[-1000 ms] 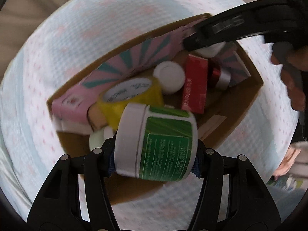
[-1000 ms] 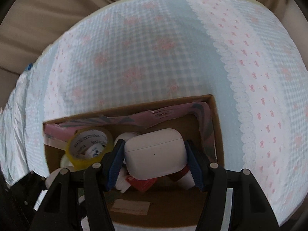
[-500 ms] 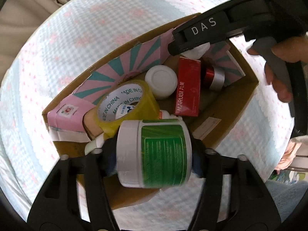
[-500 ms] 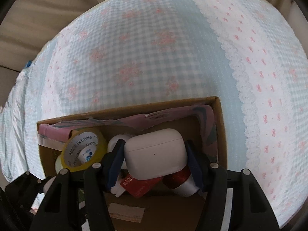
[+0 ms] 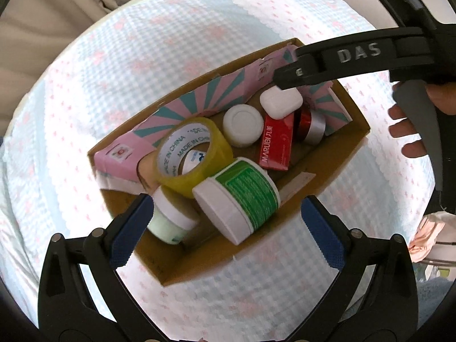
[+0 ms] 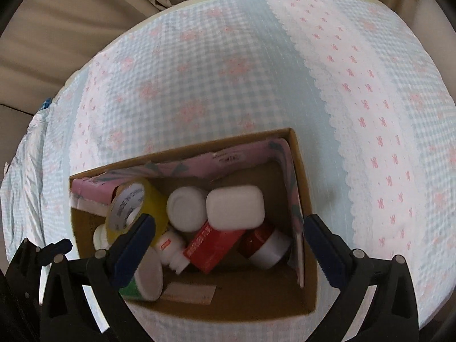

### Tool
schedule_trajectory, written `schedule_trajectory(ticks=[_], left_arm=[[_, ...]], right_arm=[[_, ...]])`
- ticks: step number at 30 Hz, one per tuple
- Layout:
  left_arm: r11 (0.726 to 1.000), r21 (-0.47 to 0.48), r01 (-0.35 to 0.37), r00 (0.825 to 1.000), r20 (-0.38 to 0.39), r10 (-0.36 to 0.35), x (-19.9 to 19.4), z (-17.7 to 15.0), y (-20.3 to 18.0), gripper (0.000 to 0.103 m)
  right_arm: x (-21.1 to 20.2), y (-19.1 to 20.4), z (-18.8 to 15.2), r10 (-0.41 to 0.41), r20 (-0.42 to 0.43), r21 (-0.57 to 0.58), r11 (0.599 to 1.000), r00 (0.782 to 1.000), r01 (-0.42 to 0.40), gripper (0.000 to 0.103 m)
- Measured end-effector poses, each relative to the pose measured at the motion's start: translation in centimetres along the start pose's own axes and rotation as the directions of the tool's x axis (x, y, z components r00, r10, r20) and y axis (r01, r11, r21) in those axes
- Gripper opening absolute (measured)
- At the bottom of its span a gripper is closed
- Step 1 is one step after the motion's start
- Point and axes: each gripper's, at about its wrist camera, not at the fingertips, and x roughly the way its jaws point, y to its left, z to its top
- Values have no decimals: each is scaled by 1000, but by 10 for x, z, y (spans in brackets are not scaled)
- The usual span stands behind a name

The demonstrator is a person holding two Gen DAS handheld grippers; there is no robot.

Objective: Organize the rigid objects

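Note:
A cardboard box (image 5: 339,165) (image 6: 299,171) sits on a checked cloth. Inside lie a green-labelled white jar (image 5: 239,196) (image 6: 142,280), a white earbud case (image 5: 280,103) (image 6: 235,205), a yellow tape roll (image 5: 191,156) (image 6: 131,205), a white round lid (image 5: 242,125) (image 6: 186,212), a red box (image 5: 276,145) (image 6: 213,245), a red-and-silver can (image 5: 312,126) (image 6: 265,245) and a pale green jar (image 5: 168,222). My left gripper (image 5: 225,228) is open above the green jar. My right gripper (image 6: 230,245) is open above the earbud case.
Pink-and-teal patterned card (image 5: 199,102) (image 6: 199,162) lines the box's far wall. The blue and pink checked cloth (image 5: 142,57) (image 6: 228,71) spreads all around. Beige curtains (image 6: 57,14) hang behind. The right gripper's body and the hand on it (image 5: 407,139) cross the left wrist view.
Both grippers opened. The green jar dropped from the left gripper into the box and the earbud case dropped from the right gripper onto the red box. Both grippers rose.

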Motion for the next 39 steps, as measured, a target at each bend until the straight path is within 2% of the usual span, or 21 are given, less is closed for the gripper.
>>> schedule_trajectory(ticks=[6,13,20,25,30,33,35,39], left_arm=[[999,-28,-31,998,45,32,-32,-17,-3,103],[993,-110,-48,992,110,60,-80,-38,-4,103],[967,-246,-68,969,216,123,-159,-56,4,103],[928,-364,-79,927,315,202,-231,-77,-3,103],[885,-459,-74,861,418,289,-297,-96,-30,103],[870,-486,-83,832,446,328,-323,-101,-54,103],[862,-499,-91,826,446,345,-331,-100,-69,103],[861,-502,-78,782,505,365,-344,-105,-102,103]], right_arm=[[-41,7,-21,6,56,-11,1000,998,-6,103],[-98,12,-56,-22,107,-49,998,994,27,103],[-173,15,-84,-43,190,-78,995,981,59,103],[-241,22,-102,-34,280,-122,990,959,70,103],[-300,20,-122,-16,364,-168,982,931,83,103],[-332,17,-138,-30,433,-190,974,901,124,103],[-351,11,-149,-37,479,-184,973,877,142,103],[-377,2,-172,-48,554,-186,966,831,180,103]])
